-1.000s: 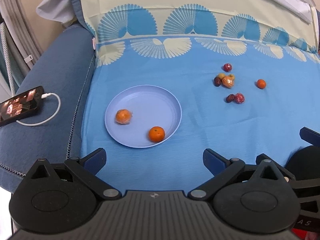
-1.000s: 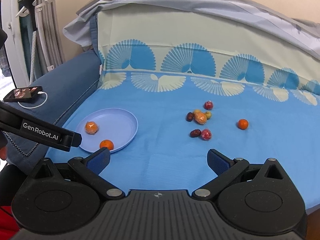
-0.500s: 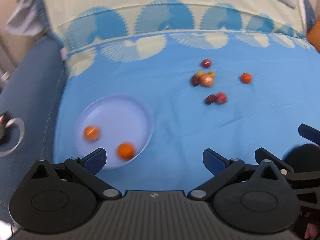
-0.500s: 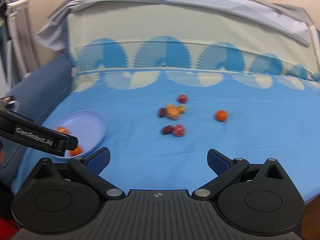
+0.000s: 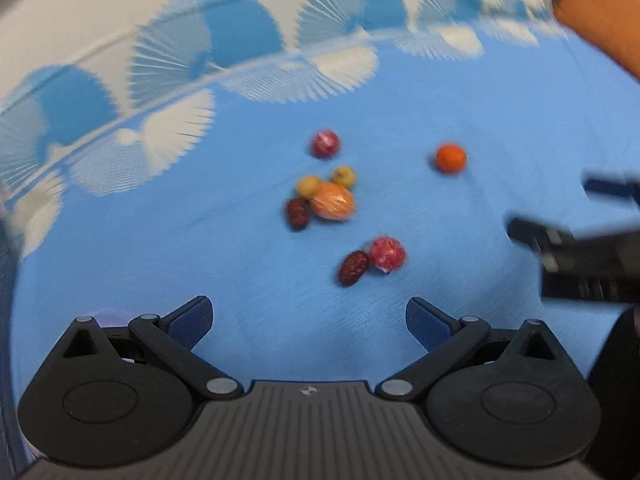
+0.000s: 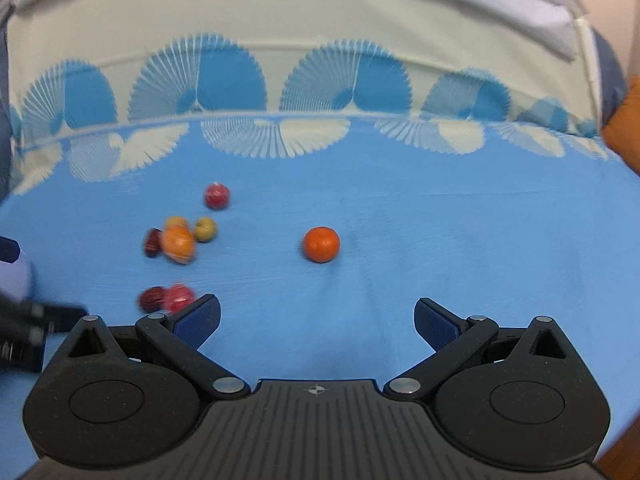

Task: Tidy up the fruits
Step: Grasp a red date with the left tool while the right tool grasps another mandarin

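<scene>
Nearest, the left gripper point(image 5: 308, 322) and the right gripper point(image 6: 317, 324) hover over a blue bed sheet with white fan shapes point(image 6: 440, 240), each with its blue-padded fingers point(image 5: 192, 318) spread wide apart and empty. Just beyond the left gripper lie a wrinkled dark red date point(image 5: 354, 267) touching a shiny red wrapped ball point(image 5: 387, 254). Further off sits a small cluster: another date, an orange wrapped fruit point(image 5: 333, 201) and two yellowish round fruits. A smooth orange mandarin point(image 6: 321, 244) lies alone ahead of the right gripper. Farthest is a second red ball point(image 5: 325, 143).

wrist views, low, forward; shared fruits point(image 5: 332, 200)
</scene>
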The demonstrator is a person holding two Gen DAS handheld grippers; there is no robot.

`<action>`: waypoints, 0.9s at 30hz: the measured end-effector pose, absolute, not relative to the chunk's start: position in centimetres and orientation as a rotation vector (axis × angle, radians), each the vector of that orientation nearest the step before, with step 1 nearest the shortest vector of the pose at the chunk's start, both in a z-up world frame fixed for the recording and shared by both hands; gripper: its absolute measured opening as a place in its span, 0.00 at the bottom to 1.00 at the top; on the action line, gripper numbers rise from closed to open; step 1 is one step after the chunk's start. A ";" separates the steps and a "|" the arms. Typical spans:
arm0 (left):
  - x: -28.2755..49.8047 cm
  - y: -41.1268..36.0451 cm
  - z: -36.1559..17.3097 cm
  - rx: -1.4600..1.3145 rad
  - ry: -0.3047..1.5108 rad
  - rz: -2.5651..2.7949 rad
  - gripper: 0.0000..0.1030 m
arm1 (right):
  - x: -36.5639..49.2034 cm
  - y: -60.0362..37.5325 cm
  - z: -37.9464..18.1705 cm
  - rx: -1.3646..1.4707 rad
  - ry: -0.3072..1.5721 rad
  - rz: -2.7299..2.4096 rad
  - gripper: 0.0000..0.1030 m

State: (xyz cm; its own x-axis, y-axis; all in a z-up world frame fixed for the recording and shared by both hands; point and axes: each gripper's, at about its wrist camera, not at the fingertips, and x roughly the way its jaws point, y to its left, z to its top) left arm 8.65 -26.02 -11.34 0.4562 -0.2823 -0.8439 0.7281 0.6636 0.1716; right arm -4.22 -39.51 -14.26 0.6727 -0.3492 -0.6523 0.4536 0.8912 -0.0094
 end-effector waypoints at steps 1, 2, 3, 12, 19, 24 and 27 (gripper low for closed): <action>9.2 -26.7 -12.4 0.598 0.906 -0.686 1.00 | -3.1 -40.1 -14.9 0.151 0.711 -0.452 0.99; 9.9 -27.3 -13.5 0.625 0.921 -0.707 1.00 | -1.9 -40.6 -15.6 0.144 0.719 -0.452 0.99; 10.5 -27.7 -14.4 0.646 0.934 -0.721 1.00 | -0.8 -41.1 -16.2 0.140 0.726 -0.451 0.99; 13.6 -29.4 -18.3 0.674 0.950 -0.815 1.00 | 5.9 -44.2 -20.2 0.123 0.773 -0.452 0.99; 14.3 -29.2 -18.3 0.552 0.941 -0.959 0.63 | 6.3 -45.1 -21.1 0.170 0.751 -0.409 0.90; 12.3 -28.8 -17.1 0.553 0.884 -1.005 0.25 | 5.9 -43.5 -20.2 0.117 0.739 -0.357 0.33; 11.6 -27.9 -16.5 0.512 0.916 -0.966 0.25 | 5.8 -43.3 -19.5 0.143 0.749 -0.376 0.31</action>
State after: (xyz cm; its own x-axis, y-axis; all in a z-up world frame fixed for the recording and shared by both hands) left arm 11.58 -27.93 -16.53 0.2544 -0.4727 -0.8437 0.8675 0.4972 -0.0170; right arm 5.77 -43.30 -19.54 0.6691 -0.2823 -0.6875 0.3829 0.9238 -0.0067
